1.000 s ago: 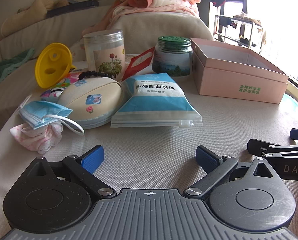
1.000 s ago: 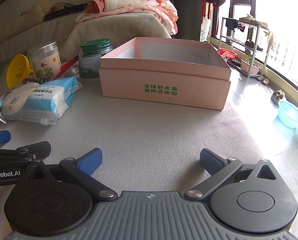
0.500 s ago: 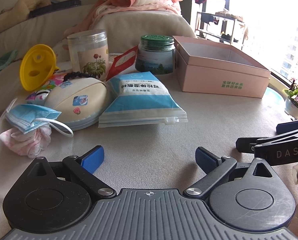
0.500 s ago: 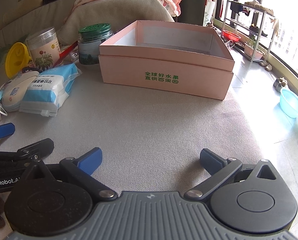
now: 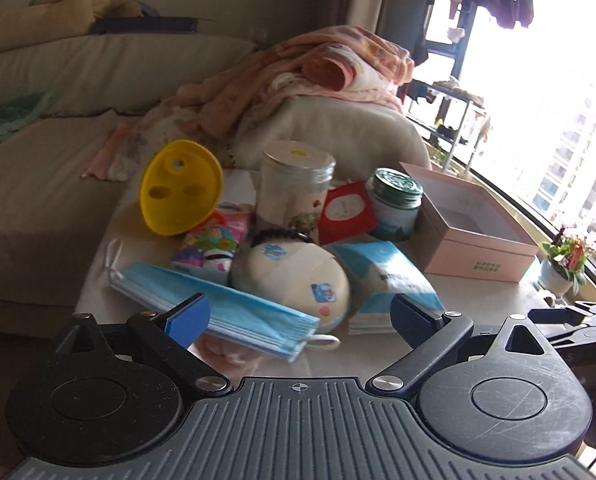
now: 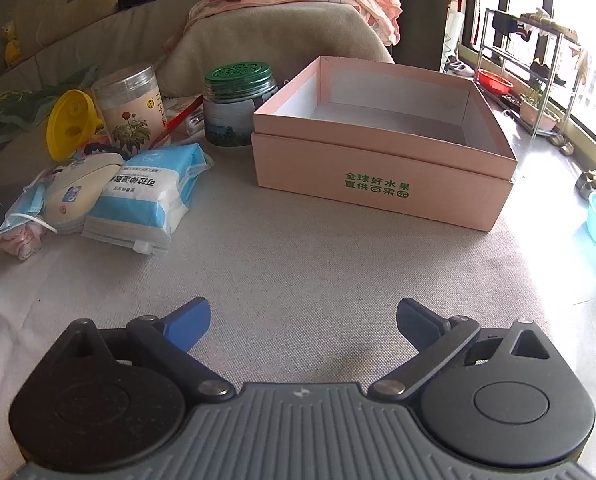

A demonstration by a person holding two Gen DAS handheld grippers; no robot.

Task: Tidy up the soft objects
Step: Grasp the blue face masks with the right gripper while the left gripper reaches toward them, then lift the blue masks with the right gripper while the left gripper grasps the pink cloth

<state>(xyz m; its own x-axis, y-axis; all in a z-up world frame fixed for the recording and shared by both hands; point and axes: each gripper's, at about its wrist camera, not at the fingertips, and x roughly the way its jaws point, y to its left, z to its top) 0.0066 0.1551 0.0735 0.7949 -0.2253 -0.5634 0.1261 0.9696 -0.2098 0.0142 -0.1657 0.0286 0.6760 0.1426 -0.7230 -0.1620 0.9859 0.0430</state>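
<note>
The left wrist view sits low and close to the blue masks (image 5: 221,312) at the bottom middle of its frame. The right wrist view looks from farther back across the table (image 6: 298,264), with the pink box (image 6: 382,168) at upper right. Both views show the box (image 5: 478,248) and the yellow funnel (image 5: 179,188).
</note>
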